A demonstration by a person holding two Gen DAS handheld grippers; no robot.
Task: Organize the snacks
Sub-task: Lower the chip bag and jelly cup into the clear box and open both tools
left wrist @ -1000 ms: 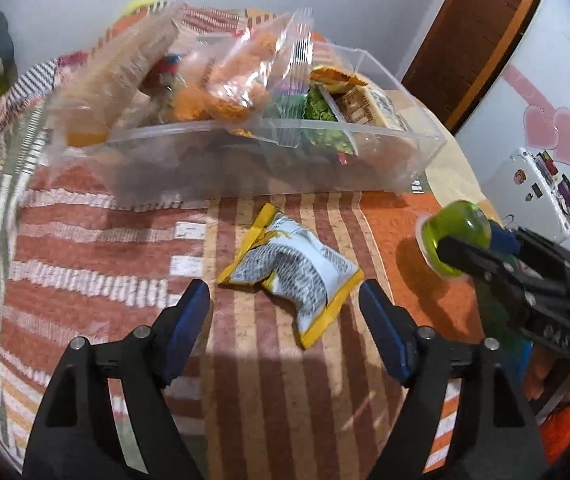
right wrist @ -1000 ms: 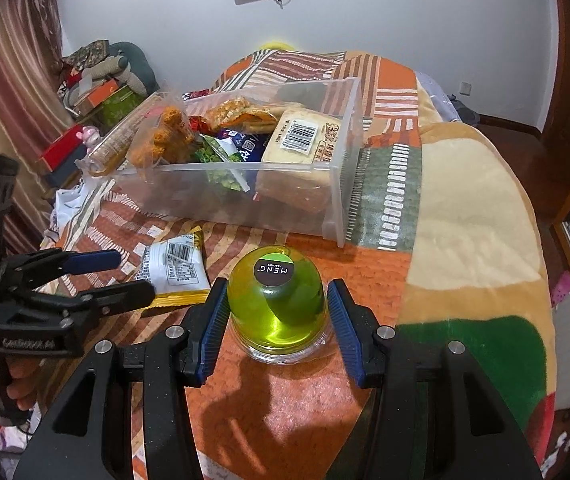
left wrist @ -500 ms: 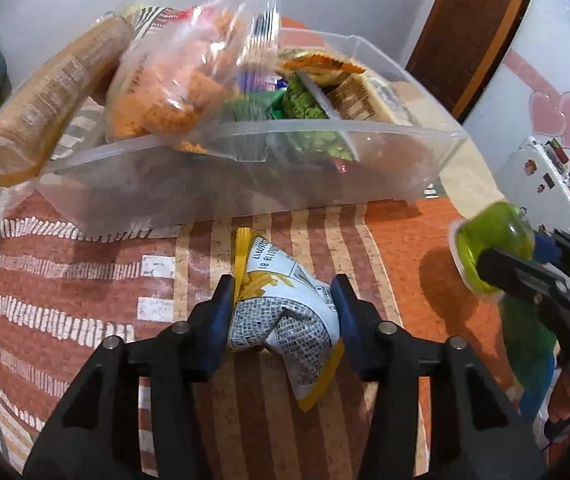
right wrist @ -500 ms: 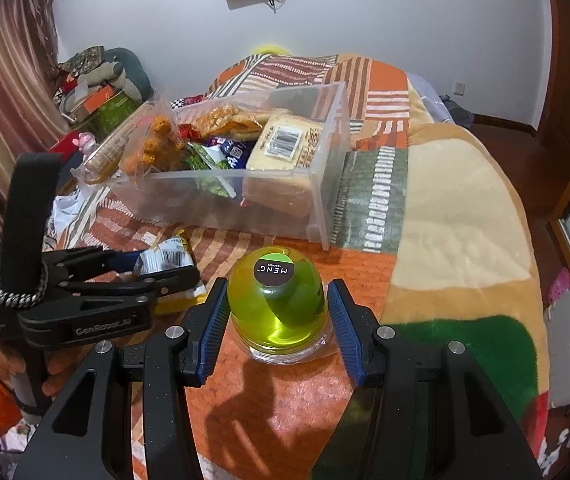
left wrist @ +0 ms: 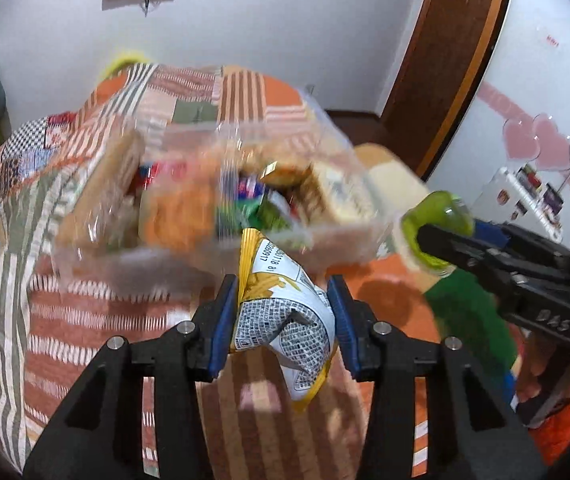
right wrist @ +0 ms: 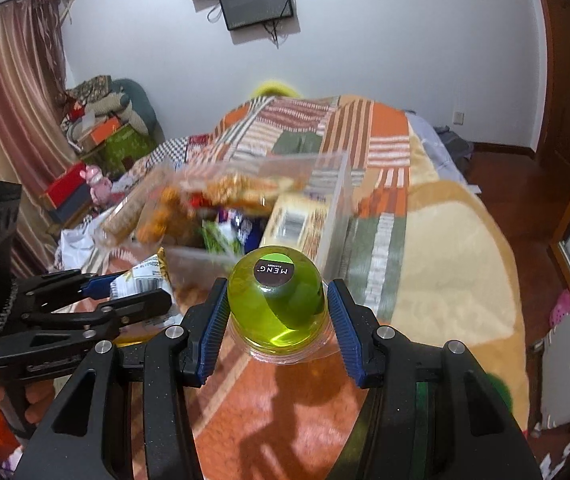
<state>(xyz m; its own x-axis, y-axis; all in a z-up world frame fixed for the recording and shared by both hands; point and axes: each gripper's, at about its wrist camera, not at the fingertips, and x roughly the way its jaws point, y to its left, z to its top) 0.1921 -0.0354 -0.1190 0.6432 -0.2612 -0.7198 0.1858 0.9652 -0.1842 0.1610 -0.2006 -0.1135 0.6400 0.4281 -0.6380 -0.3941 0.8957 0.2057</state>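
A yellow-and-white snack bag (left wrist: 281, 296) hangs crumpled above the bed between the blue pads of my left gripper (left wrist: 283, 320). The jaws are closing and the pads press on the bag. In the right wrist view the bag (right wrist: 145, 276) and the left gripper (right wrist: 125, 292) show at the left. My right gripper (right wrist: 277, 312) is shut on a green dome-shaped jelly cup (right wrist: 277, 300) with a dark round label, lifted off the blanket. That cup (left wrist: 437, 216) appears at the right of the left wrist view. Behind both stands a clear plastic bin (right wrist: 335, 208) filled with several snack packs.
A striped patchwork blanket (right wrist: 425, 264) covers the bed under everything. Boxes and soft toys (right wrist: 105, 132) are piled at the left by a curtain. A wall screen (right wrist: 257, 0) hangs behind. A brown door (left wrist: 445, 60) and a white cabinet (left wrist: 533, 184) stand to the right.
My left gripper came down around the snack bag, closed on it and lifted it off the blanket. The right gripper rose a little with the jelly cup.
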